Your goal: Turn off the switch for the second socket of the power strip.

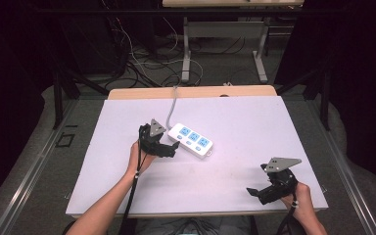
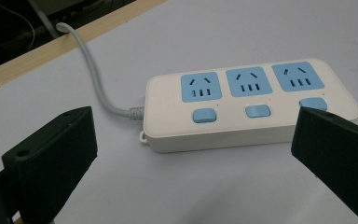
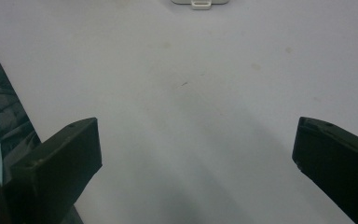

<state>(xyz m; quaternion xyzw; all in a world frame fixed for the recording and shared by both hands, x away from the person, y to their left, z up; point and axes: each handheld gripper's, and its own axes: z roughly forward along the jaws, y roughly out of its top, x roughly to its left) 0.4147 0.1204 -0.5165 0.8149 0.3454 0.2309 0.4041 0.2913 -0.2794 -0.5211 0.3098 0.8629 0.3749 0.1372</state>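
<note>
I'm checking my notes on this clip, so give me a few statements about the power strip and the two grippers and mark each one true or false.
1. The power strip has three blue sockets. True.
2. A plug sits in the middle socket. False: all three sockets are empty.
3. The left gripper is open, its fingers spread before the strip. True.
4. The right gripper grips the strip's grey cable. False: it is open above bare white table, well apart from the strip.
5. The cable runs off the table's far edge. True.
6. Each socket has a red round switch. False: the switches are blue and roughly rectangular.
</note>
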